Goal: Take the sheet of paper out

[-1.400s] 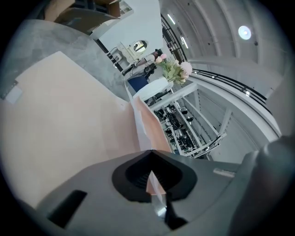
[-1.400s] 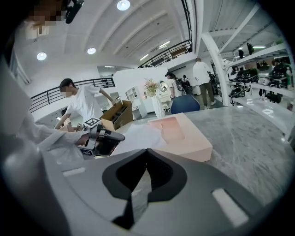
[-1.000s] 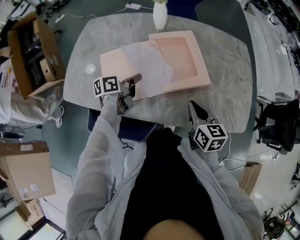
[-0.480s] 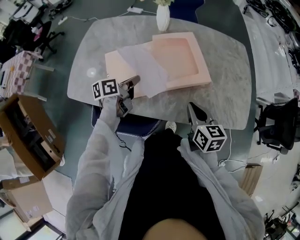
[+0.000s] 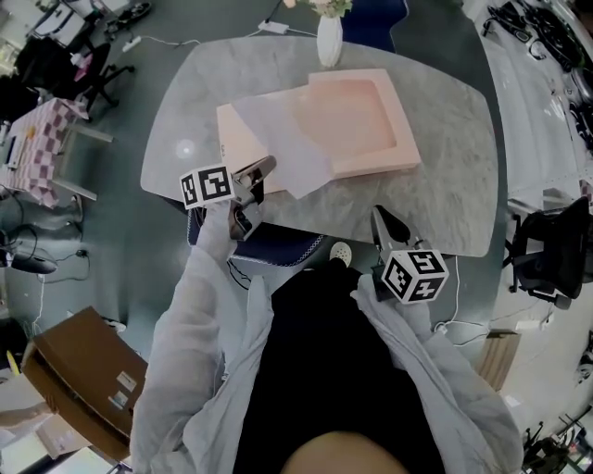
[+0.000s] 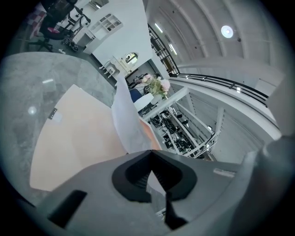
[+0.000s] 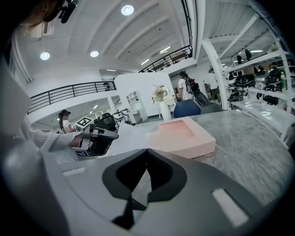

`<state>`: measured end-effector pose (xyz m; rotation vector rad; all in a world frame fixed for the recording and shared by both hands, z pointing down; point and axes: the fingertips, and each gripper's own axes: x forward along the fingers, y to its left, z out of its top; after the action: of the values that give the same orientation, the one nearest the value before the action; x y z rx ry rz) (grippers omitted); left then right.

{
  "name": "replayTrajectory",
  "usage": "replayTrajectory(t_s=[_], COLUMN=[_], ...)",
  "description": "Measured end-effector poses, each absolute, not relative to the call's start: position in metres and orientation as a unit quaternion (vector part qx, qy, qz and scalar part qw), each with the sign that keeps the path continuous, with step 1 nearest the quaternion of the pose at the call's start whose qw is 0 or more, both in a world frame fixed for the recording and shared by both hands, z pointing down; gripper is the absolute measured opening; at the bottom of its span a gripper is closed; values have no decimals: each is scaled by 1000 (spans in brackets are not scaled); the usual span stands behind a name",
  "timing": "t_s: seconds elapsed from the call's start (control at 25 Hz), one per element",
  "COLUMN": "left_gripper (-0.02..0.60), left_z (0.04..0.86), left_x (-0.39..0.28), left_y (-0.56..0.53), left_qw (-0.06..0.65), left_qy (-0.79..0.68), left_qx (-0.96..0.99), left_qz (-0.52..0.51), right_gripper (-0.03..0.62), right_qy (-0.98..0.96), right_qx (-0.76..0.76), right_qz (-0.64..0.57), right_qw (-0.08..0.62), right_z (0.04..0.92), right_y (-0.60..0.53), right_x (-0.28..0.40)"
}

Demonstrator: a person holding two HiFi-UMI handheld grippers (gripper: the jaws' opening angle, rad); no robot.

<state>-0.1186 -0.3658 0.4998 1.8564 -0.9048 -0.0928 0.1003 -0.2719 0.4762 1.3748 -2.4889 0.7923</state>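
Lifted a little since before, the left tongs (image 5: 264, 169) were shut tight on a corner of the sheet of paper (image 5: 283, 139). It still lay partly over the pink box (image 5: 361, 116), upper middle of the frame. The right tongs (image 5: 384, 220) were shut and empty. Next, I think, came a slow pull to get the sheet clear.

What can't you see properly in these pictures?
Head view: the flowers in the white vase are cut off by the top edge.
Head view: the sheet of paper hides part of the pink lid under it.
Left gripper view: the label on that lid is too small to read.
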Motion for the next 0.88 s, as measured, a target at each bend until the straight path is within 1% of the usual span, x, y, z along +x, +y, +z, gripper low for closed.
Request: replayTrajectory(t_s=[0.4,0.64,0.88], left_gripper=[0,0,0], left_z=[489,470,455], left_x=[-139,-143,-146], left_y=[-337,-318,-305], left_qw=[488,486,461], left_qy=[-390,-386,-402], left_qx=[779,780,786], left_qz=[-46,-85,-94], right_gripper=[11,11,11], right_qy=[-843,-843,-846], right_qx=[461,461,459], right_qz=[261,261,256], right_qw=[89,93,92], right_z=[469,467,462], right_y=[-260,-256,-260], right_x=[81,74,69])
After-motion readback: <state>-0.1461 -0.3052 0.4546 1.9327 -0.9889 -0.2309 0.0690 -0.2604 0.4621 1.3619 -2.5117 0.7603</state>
